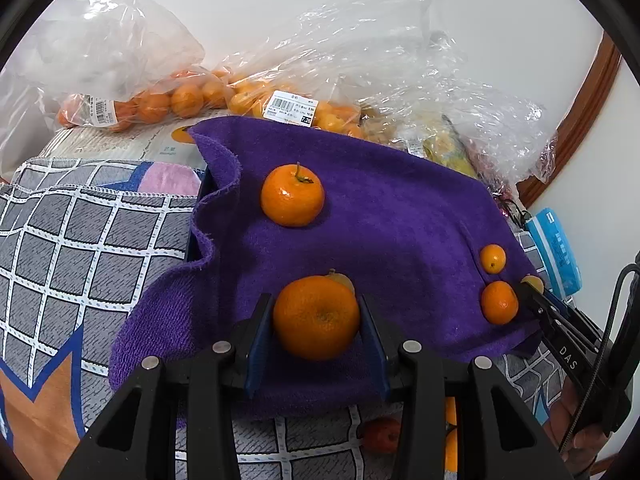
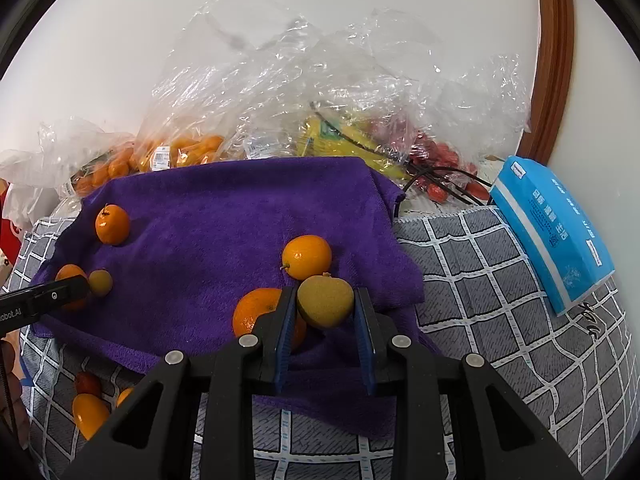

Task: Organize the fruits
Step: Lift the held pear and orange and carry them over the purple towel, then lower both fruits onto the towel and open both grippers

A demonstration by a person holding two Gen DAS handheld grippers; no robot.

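Orange mandarin [image 1: 316,316] glossy, round, clamped in left tool [image 1: 316,338]

We are reading "DAS" in white letters on the black arm of the right gripper [image 1: 534,286], and "oboLAI" on the black arm of the left gripper [image 2: 86,286]. We are seeing "7.26" on the white price label [image 1: 291,109] of the clear plastic bag of oranges [image 1: 280,96]; the blue tissue pack's [image 2: 554,222] characters are staying too small to read.
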